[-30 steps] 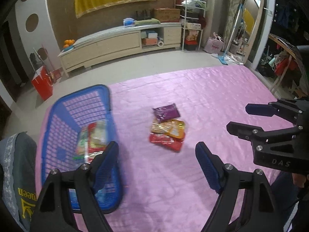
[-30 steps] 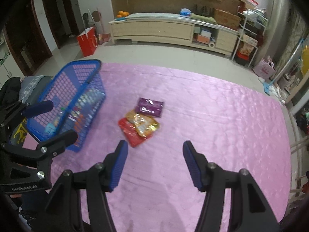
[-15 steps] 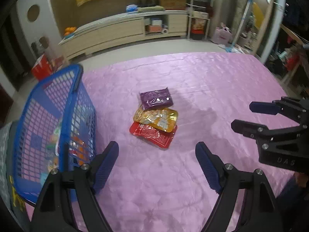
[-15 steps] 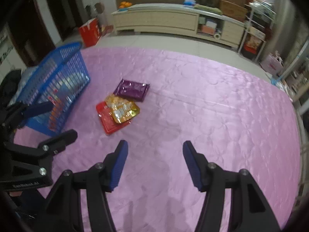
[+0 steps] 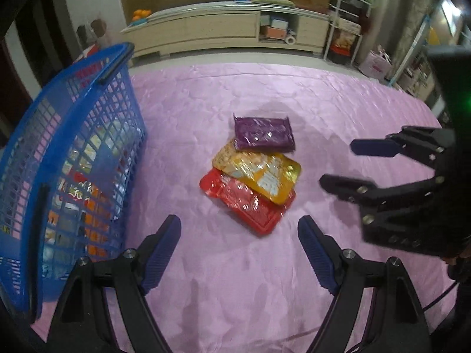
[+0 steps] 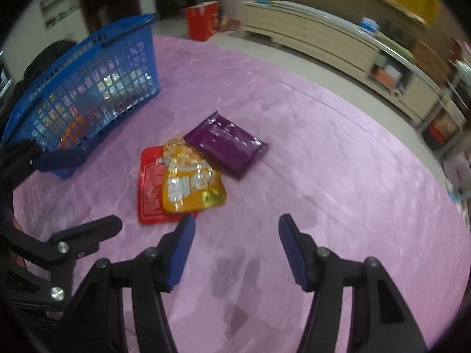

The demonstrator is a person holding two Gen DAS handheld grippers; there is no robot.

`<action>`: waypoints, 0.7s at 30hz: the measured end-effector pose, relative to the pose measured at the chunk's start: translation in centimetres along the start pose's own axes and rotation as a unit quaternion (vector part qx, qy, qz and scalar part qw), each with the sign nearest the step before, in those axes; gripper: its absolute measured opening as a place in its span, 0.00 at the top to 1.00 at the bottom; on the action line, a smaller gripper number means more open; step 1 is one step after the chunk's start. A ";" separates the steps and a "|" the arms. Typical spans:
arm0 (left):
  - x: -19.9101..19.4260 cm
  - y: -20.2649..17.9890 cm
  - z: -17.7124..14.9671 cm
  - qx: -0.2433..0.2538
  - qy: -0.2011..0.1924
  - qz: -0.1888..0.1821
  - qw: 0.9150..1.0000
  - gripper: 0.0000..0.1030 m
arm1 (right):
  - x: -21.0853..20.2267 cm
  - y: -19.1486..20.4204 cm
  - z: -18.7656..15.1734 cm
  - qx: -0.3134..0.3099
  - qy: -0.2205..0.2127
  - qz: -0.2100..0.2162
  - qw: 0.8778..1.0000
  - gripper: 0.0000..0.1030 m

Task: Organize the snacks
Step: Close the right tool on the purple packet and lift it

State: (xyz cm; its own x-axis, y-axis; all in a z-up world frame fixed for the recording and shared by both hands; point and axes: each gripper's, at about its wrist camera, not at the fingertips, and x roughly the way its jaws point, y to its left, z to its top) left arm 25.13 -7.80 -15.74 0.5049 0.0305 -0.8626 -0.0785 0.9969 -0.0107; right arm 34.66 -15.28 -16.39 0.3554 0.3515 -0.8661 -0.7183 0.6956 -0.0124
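Three snack packets lie overlapped on the pink cloth: a purple packet (image 5: pixel 264 133) (image 6: pixel 226 144) farthest, a yellow packet (image 5: pixel 259 173) (image 6: pixel 191 185) in the middle, a red packet (image 5: pixel 247 206) (image 6: pixel 150 188) underneath and nearest. A blue mesh basket (image 5: pixel 70 153) (image 6: pixel 88 88) stands to their left with several packets inside. My left gripper (image 5: pixel 239 229) hovers open just short of the red packet, nothing between its fingers. My right gripper (image 6: pixel 235 223) is open and empty, to the right of the pile; in the left wrist view the right gripper (image 5: pixel 338 164) shows beside the yellow packet.
The pink cloth (image 5: pixel 338 103) covers a wide table. Beyond its far edge lie a bare floor and a long low cabinet (image 5: pixel 223 29) with oranges (image 5: pixel 140 15) on it. A red bag (image 6: pixel 203 23) stands on the floor. A dark garment (image 6: pixel 50 56) lies behind the basket.
Both grippers have sunk toward the cloth and closed in on the packet pile, which looks larger now. Their openings are unchanged and nothing was picked up.
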 end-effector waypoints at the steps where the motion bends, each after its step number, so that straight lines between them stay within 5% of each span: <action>1: 0.3 0.2 0.5 -0.003 0.002 -0.003 1.000 0.22 | 0.6 -0.2 0.5 -0.007 0.001 0.013 1.000 0.38; 15: 3.8 1.6 2.4 -0.016 0.031 0.005 0.999 0.22 | 6.4 -1.3 6.1 -0.102 0.021 0.115 0.988 0.32; 21: 4.6 1.7 2.3 -0.007 0.044 0.002 0.999 0.22 | 7.1 -0.2 7.2 -0.164 0.037 0.102 0.981 0.28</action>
State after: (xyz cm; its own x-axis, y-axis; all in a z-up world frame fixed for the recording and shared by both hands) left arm 29.31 -5.76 -18.51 0.4278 0.0265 -0.9035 -0.0930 0.9956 -0.0149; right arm 41.62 -8.43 -18.98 0.1491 0.4075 -0.9009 -0.9277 0.3731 0.0152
